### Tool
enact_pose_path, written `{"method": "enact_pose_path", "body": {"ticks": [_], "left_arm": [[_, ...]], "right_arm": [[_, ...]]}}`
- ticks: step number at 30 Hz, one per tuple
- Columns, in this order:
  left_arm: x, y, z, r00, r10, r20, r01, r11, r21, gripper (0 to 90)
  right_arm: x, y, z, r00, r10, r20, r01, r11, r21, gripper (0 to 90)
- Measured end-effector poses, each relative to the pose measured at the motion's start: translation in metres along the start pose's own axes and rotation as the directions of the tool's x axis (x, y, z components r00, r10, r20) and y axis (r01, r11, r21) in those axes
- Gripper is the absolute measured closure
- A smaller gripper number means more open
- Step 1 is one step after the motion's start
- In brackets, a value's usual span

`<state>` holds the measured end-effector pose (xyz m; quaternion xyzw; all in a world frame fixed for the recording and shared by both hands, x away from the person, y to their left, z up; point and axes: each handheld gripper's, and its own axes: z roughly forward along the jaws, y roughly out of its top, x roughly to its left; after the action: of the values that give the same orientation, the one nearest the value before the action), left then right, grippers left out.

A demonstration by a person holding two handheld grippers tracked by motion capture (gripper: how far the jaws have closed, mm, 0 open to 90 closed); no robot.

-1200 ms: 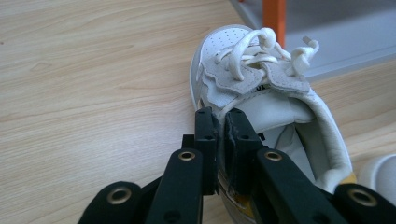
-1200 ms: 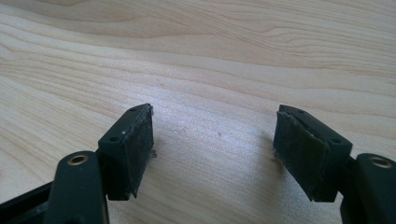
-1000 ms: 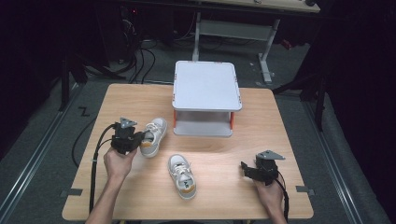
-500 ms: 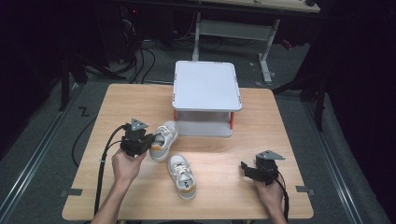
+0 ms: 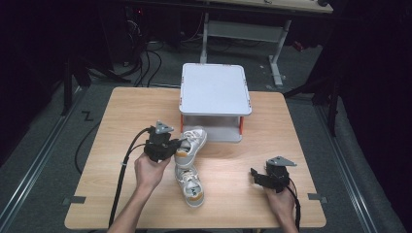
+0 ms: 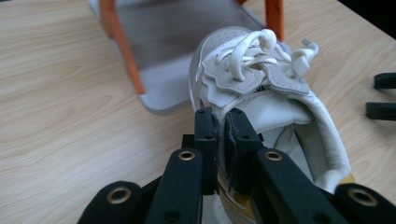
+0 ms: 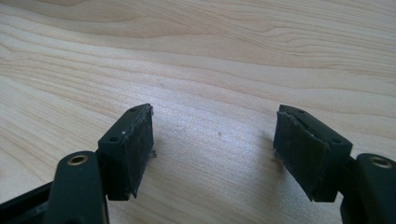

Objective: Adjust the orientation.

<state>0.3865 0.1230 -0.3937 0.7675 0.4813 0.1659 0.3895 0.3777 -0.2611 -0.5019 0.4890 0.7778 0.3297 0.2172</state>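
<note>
Left gripper (image 5: 180,144) clamped on sneaker (image 5: 190,144) collar, rack (image 5: 214,127) shelf dead ahead. Keep heel low, slide toe in straight (right gripper (image 5: 253,176) jaws apart, idle).

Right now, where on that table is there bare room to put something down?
The wooden table is bare along its left side, from the far left corner down past the left gripper, and on the right between the grey rack and the right gripper. The middle is crowded: the held shoe and the second shoe lie close together in front of the rack.
</note>
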Motion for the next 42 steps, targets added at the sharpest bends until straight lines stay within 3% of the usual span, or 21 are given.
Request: {"method": "enact_pose_path", "body": {"ticks": [4, 8, 12, 15, 21, 26, 34, 42], "left_arm": [[-0.016, 0.004, 0.009, 0.9998, 0.004, 0.019, -0.005, 0.9999, 0.011, 84.3], [-0.035, 0.007, 0.016, 0.9992, 0.038, 0.010, -0.038, 0.9988, 0.030, 84.1], [-0.048, 0.008, 0.021, 0.9992, 0.039, 0.012, -0.040, 0.9985, 0.039, 83.8], [-0.064, 0.010, 0.030, 0.9976, 0.068, -0.016, -0.067, 0.9963, 0.053, 83.7], [-0.083, 0.009, 0.042, 0.9962, 0.075, -0.045, -0.072, 0.9950, 0.069, 83.7], [-0.092, 0.006, 0.053, 0.9944, 0.080, -0.070, -0.074, 0.9941, 0.079, 82.6], [-0.087, -0.004, 0.061, 0.9934, 0.060, -0.098, -0.050, 0.9935, 0.103, 82.6], [-0.090, -0.011, 0.072, 0.9955, 0.057, -0.075, -0.045, 0.9878, 0.149, 80.2]], "right_arm": [[0.000, 0.000, 0.000, 1.0000, 0.002, 0.000, -0.002, 1.000, 0.000, 28.5], [0.000, 0.000, 0.000, 1.0000, -0.001, 0.000, 0.001, 1.000, 0.000, 28.5], [0.000, 0.000, 0.000, 1.0000, 0.000, 0.000, 0.000, 1.000, 0.000, 28.5], [0.000, 0.000, 0.000, 1.0000, 0.001, -0.001, -0.001, 1.000, 0.000, 28.4], [0.000, 0.000, 0.000, 1.0000, 0.000, -0.002, 0.000, 1.000, 0.000, 28.4], [0.000, 0.000, 0.000, 1.0000, 0.001, -0.002, -0.001, 1.000, 0.000, 28.4], [0.000, 0.000, 0.000, 1.0000, 0.000, -0.002, 0.000, 1.000, 0.000, 28.4], [0.000, 0.000, 0.000, 1.0000, -0.003, -0.003, 0.003, 1.000, 0.000, 28.4]]}}
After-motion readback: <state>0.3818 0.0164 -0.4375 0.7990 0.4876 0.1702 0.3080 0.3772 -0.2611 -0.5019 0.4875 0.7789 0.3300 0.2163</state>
